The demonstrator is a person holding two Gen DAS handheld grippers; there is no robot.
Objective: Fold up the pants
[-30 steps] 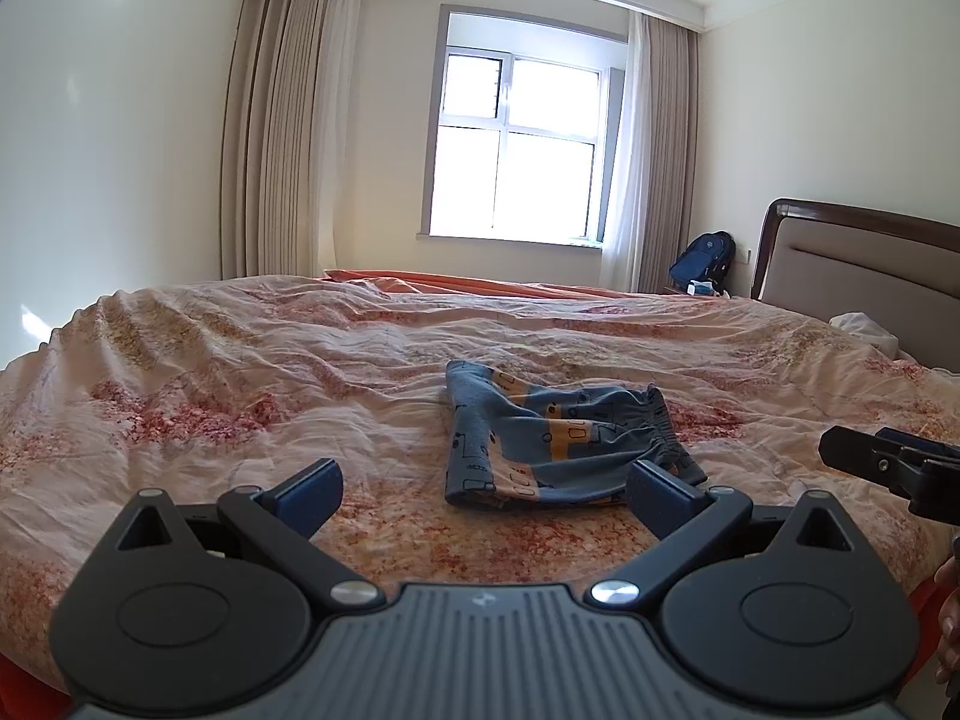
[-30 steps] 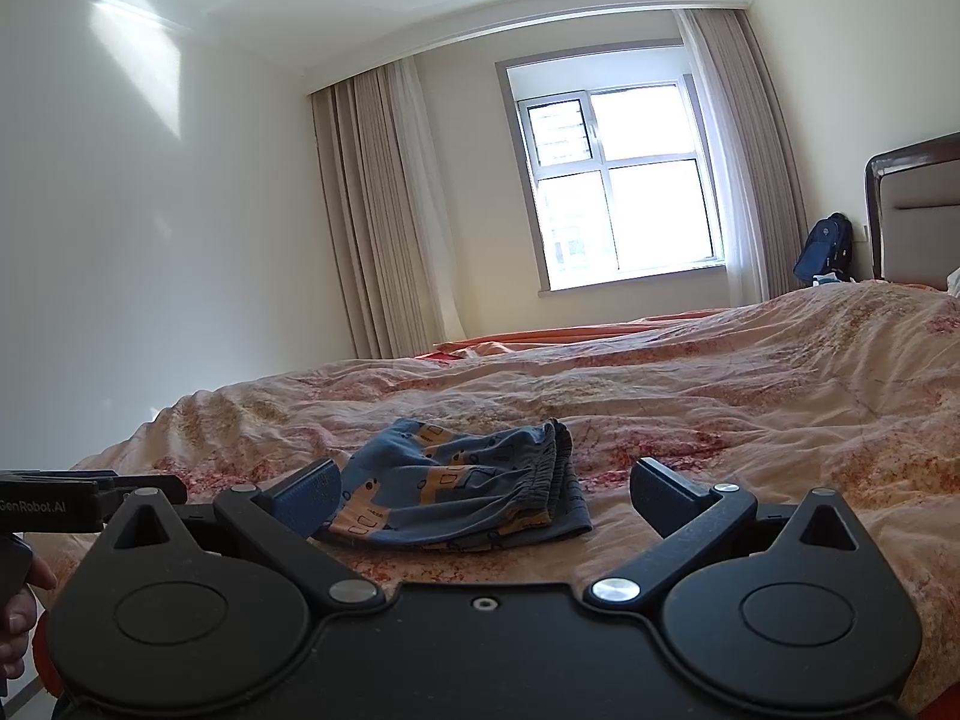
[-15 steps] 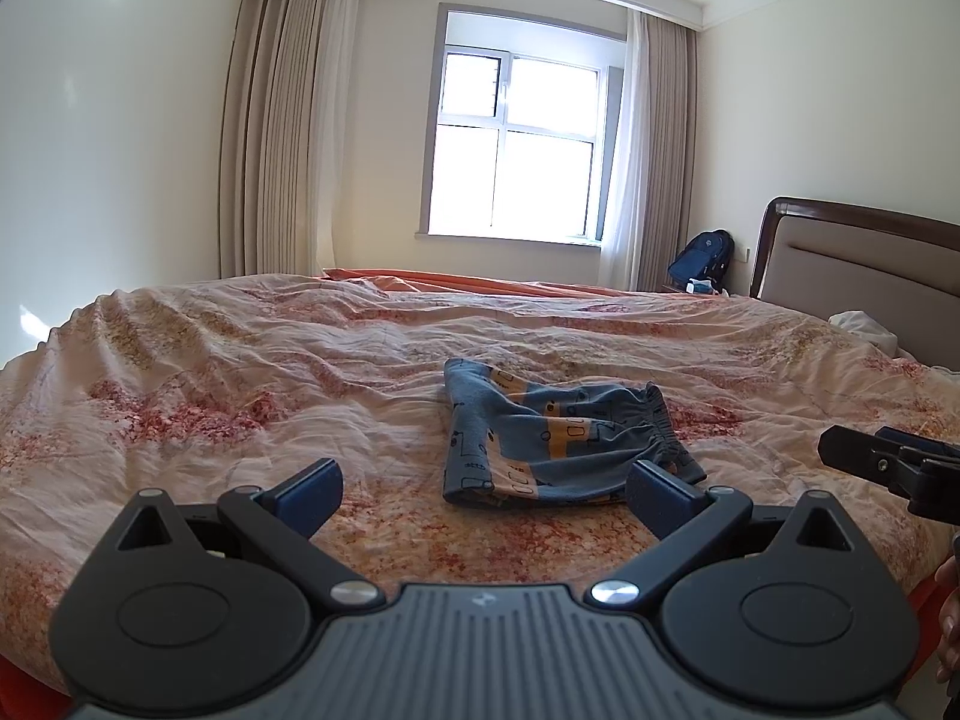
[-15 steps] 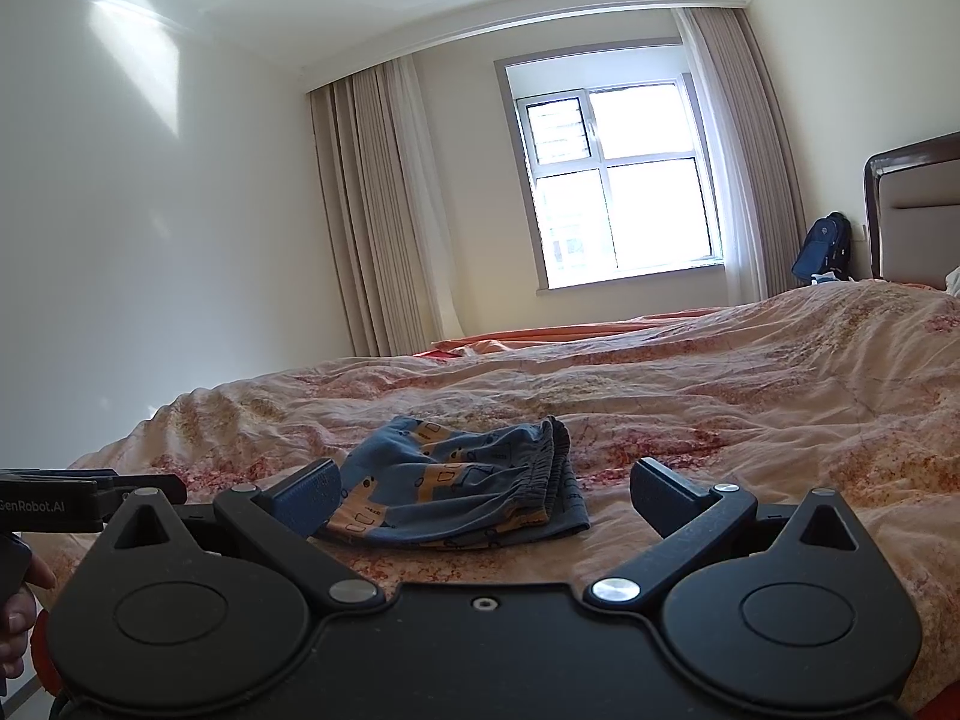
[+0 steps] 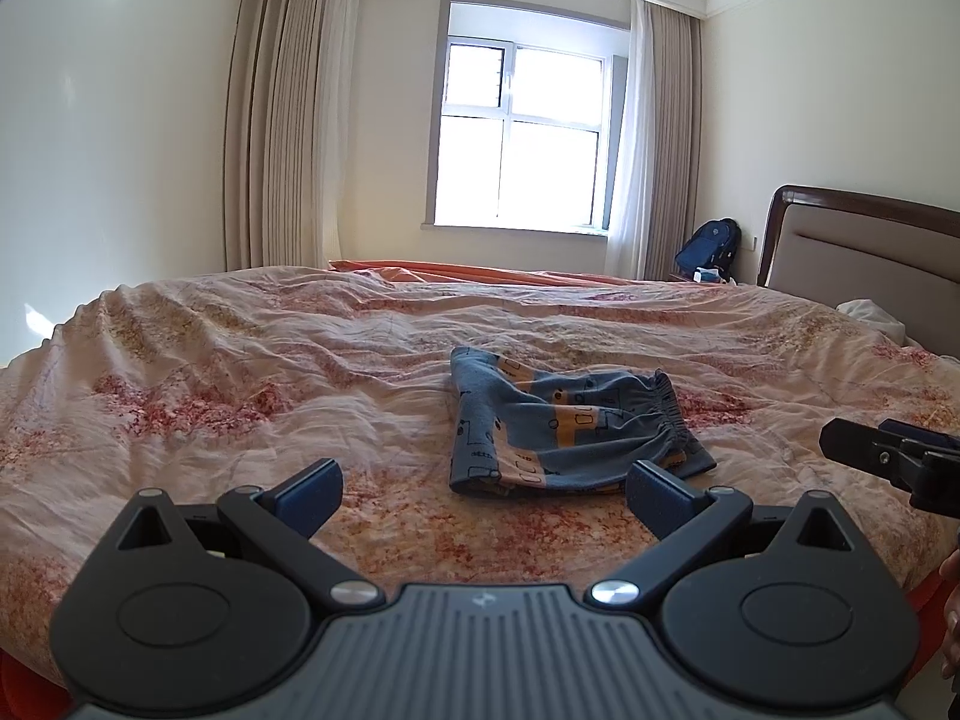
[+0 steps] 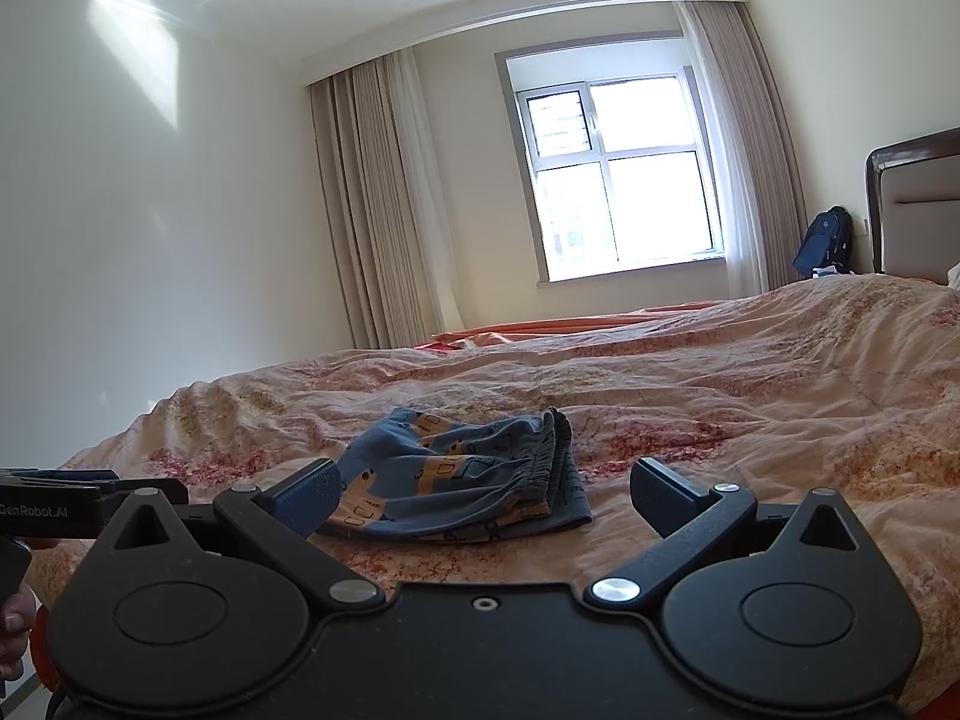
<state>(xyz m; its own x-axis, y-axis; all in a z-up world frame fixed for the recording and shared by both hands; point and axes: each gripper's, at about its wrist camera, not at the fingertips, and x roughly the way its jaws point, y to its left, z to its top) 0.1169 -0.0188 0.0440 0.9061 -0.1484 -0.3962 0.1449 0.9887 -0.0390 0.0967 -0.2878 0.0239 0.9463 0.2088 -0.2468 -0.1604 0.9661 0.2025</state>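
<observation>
This is a bedroom in a home. A wide bed with a rumpled floral quilt fills the near scene, its padded wooden headboard standing at the right. On the far wall a bright window sits between long beige curtains, and a blue backpack rests in the far right corner.

pants | blue, orange print | folded, apparently compact | flat on bed, waistband right

No visible change (claws motionless)
</observation>
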